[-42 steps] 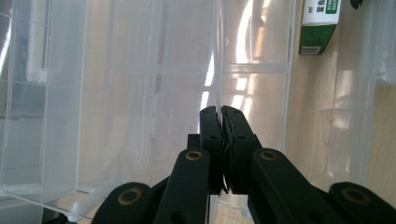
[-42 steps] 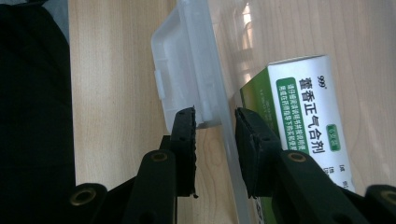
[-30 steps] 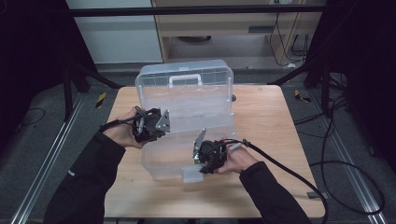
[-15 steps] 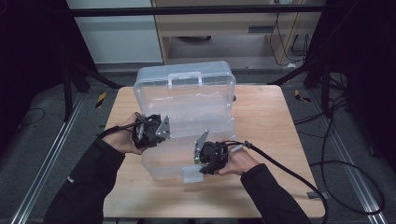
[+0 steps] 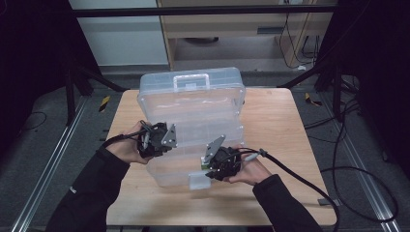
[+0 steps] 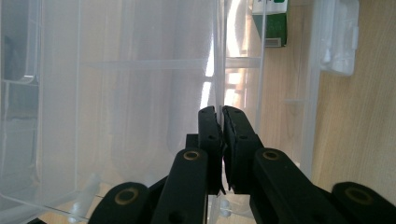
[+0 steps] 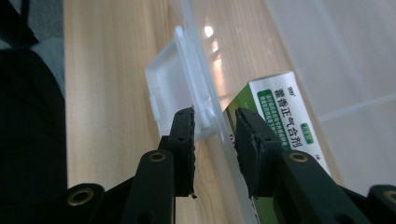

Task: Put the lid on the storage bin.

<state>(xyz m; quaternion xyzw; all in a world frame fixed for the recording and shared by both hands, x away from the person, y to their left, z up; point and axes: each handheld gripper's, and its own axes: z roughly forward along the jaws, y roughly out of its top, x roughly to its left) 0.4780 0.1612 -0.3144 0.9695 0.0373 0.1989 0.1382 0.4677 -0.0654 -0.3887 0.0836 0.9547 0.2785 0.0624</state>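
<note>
Left gripper [image 5: 170, 141] clamped on clear box [image 5: 193, 108] left wall; right gripper [image 5: 212, 155] part-open, straddling near wall by latch [image 7: 170, 95].

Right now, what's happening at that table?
A person works a clear plastic organizer box on a wooden table with two handheld grippers. The left gripper is pinched shut on a thin clear wall of the box. The right gripper straddles the box's front edge by the white latch, with a green and white medicine carton beside one jaw; whether its pads press isn't clear.
</note>
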